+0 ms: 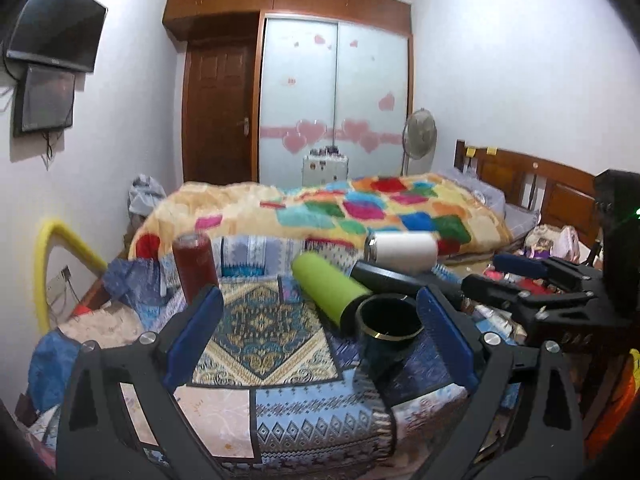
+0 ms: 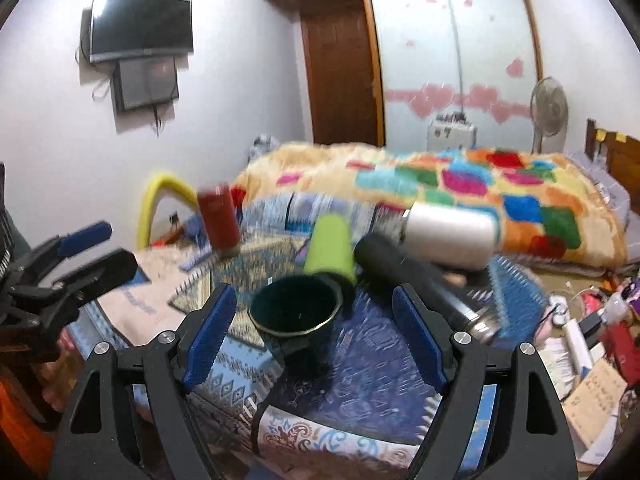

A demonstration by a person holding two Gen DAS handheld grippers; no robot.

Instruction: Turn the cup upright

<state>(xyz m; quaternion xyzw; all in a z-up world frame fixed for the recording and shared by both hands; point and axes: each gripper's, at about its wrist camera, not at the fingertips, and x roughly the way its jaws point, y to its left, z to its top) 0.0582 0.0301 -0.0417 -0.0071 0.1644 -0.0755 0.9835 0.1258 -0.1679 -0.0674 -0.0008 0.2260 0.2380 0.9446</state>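
A dark green cup with a gold rim stands mouth up on the patterned cloth. My left gripper is open and empty; the cup stands near the inner side of its right finger. My right gripper is open and empty, with the cup between its fingers and a little ahead. The right gripper also shows in the left wrist view at the right. The left gripper shows in the right wrist view at the left.
A lime green tumbler, a black flask and a white flask lie behind the cup. A red cup stands upright at the back left. A bed with a colourful blanket lies beyond.
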